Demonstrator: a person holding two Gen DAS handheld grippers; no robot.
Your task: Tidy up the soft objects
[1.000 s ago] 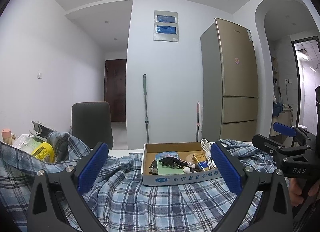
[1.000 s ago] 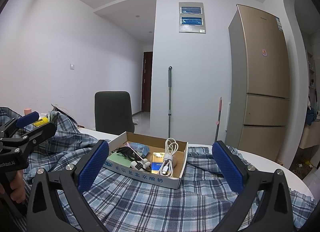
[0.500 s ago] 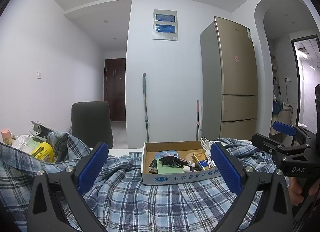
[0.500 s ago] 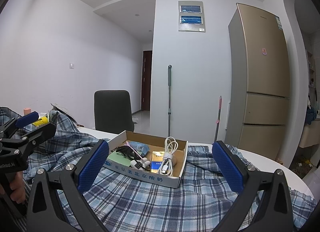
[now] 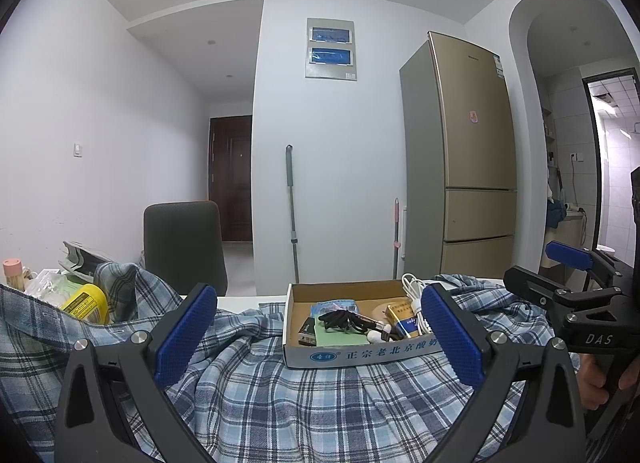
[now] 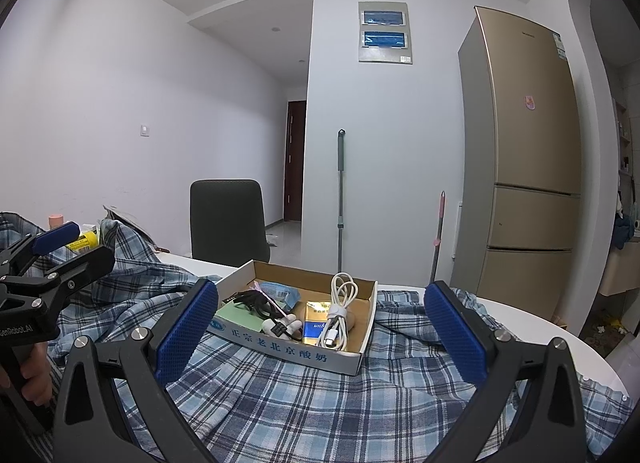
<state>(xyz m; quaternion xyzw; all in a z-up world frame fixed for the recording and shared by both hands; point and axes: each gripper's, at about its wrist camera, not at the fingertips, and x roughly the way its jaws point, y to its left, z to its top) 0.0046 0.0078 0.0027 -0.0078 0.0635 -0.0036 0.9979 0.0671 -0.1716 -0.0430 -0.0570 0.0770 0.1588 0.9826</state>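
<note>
A blue plaid shirt [image 5: 280, 395] lies spread and rumpled over a white table; it also fills the lower right wrist view [image 6: 320, 395]. A shallow cardboard box [image 5: 352, 357] of small items sits on top of the shirt, also in the right wrist view [image 6: 296, 351]. My left gripper [image 5: 320, 337] is open and empty, held above the shirt just before the box. My right gripper [image 6: 320, 333] is open and empty, also above the shirt near the box. Each gripper shows at the edge of the other's view.
A white cable [image 6: 340, 315], black cord and packets lie in the box. A yellow bottle [image 5: 86, 303] and clutter stand at the table's left. A grey chair [image 5: 184, 243], mop handles and a gold fridge [image 5: 468, 167] stand behind. The white table edge [image 6: 560, 343] curves at the right.
</note>
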